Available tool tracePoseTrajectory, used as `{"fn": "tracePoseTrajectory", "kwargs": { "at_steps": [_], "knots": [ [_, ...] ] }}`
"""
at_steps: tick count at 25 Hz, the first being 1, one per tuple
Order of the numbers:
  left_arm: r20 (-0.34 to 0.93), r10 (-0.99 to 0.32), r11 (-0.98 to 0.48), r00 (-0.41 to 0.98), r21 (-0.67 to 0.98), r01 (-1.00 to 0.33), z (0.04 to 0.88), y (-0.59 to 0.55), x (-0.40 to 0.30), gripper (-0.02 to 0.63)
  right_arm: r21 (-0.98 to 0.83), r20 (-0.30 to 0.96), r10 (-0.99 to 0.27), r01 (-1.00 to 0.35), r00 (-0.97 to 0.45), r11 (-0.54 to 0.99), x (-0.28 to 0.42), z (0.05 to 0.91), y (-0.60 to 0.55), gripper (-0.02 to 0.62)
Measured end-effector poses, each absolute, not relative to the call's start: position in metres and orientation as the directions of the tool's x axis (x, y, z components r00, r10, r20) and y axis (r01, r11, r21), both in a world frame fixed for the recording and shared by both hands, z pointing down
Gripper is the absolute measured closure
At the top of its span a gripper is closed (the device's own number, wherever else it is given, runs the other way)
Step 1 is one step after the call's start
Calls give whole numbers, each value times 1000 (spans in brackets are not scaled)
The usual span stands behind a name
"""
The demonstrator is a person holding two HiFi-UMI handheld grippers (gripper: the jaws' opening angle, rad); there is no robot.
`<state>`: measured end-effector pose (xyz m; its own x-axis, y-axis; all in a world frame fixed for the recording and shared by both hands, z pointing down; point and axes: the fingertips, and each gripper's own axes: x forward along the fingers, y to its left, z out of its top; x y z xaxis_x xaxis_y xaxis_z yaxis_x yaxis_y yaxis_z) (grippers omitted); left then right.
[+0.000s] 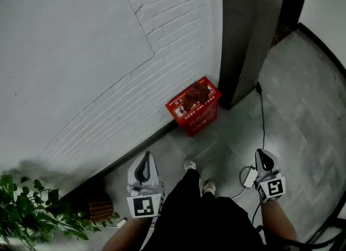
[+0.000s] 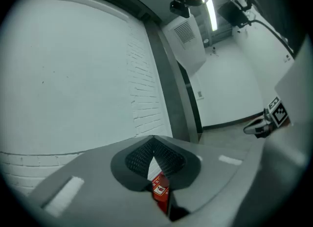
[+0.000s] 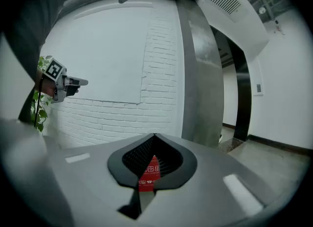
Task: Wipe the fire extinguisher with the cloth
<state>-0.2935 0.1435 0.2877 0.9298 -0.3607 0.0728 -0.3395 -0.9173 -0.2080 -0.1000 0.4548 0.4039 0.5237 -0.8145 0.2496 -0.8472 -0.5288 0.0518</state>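
A red fire extinguisher box stands on the grey floor against the white brick wall, beside a grey pillar. Its open top shows dark red shapes that I cannot make out. My left gripper is held low at the left, well short of the box, shut with nothing in it. My right gripper hangs at the right, also shut and empty. In the left gripper view the box shows through the slit under the closed jaws. The right gripper view shows the box the same way. No cloth is in view.
A leafy plant and a brown ribbed pot sit at the lower left by the wall. The grey pillar rises right of the box. A black cable runs down the floor to a small white device. The person's shoes are between the grippers.
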Motion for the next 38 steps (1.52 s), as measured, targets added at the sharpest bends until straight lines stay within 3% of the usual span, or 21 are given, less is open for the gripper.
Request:
{"fn": "tracePoseTrajectory", "kwargs": {
  "at_steps": [10, 17, 28, 38],
  "knots": [
    [34, -378, -922, 925, -100, -373, 296, 57, -206, 606, 131, 316, -734, -794, 601, -594, 2, 404, 392, 592],
    [63, -250, -968, 966, -35, -248, 306, 19, -107, 606, 156, 281, -769, -818, 574, -553, 49, 368, 313, 592],
    [89, -405, -914, 910, -42, -403, 311, -29, -68, 606, 122, 339, -872, -936, 353, -331, 126, 409, 212, 592],
    [171, -627, -779, 760, -124, -615, 304, -59, -96, 606, -1, 593, -804, -999, -37, 45, 142, 546, 112, 592]
  ]
}}
